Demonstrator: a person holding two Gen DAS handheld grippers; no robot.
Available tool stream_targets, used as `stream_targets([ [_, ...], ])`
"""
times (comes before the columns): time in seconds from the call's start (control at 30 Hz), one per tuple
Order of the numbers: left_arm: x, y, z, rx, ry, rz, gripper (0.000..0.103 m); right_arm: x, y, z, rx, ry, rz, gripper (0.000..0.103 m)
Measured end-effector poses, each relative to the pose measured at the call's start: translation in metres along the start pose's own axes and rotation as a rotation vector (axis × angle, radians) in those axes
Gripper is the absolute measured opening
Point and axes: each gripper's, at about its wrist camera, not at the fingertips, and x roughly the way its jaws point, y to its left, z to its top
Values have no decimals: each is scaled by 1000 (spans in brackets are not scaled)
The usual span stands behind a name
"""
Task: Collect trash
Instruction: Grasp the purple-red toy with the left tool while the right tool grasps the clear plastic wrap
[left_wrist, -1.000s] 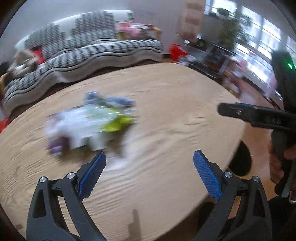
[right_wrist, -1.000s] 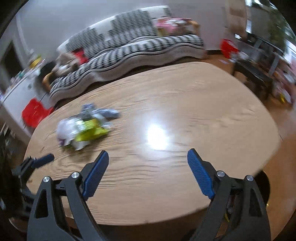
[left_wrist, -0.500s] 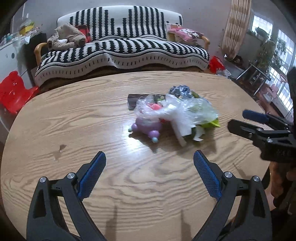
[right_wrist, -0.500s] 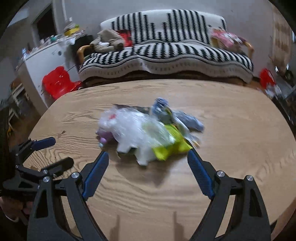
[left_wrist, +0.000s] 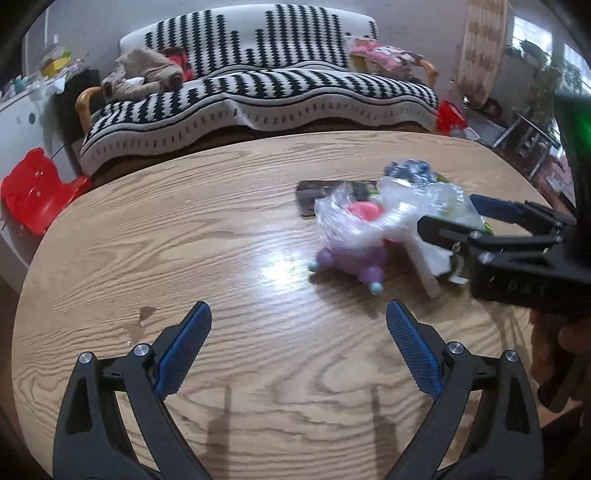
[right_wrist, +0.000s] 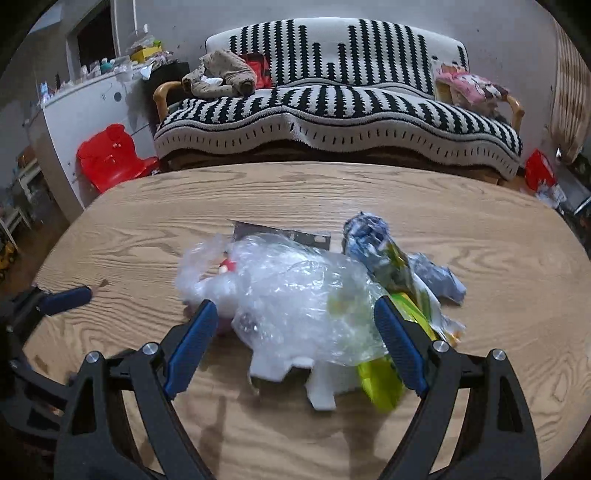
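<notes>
The trash lay in one loose heap on the oval wooden table (right_wrist: 480, 236), which made a single sweep possible. A crinkled clear plastic bag (right_wrist: 295, 291) sat on top, with a white foam scrap (right_wrist: 325, 387) and a lime-green wrapper (right_wrist: 380, 384) poking out at its 6 o'clock edge, and a crumpled blue-and-white wrapper (right_wrist: 365, 232) at its 1 o'clock. A dark flat card (right_wrist: 280, 232) lay under the heap at 12 o'clock.

The right gripper (right_wrist: 293, 334) stood wide, holding nothing, its blue pads either side of the bag's near edge, probably lined up to take the bulkiest piece first.

In the left wrist view the left gripper (left_wrist: 297, 345) was also wide and empty, over bare wood, with the heap at its 1 o'clock. A purple toy (left_wrist: 351, 260) sat under the plastic there; it was likely not trash, so a grab that stayed high on the film would have spared it.
</notes>
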Motion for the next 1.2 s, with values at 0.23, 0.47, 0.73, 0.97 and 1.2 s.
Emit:
stream_targets([
  [0.23,12,0,6,2,-5,7,93,19,13,3,-59,-9,-9,26],
  [0.47,30,-20,18,46,-9,-34,93,-11,-13,14,48,-76,86,6],
  [0.73,56,-51,27,142,-5,-23,93,-60,-59,5,141,-121,79,6],
  [0.97,72,-50,28,143,23,-61,68,-93,-92,-14,178,-117,50,6],
  [1.2,58,-54,33,150,15,-33,46,-115,-101,-27,187,-115,39,6],
])
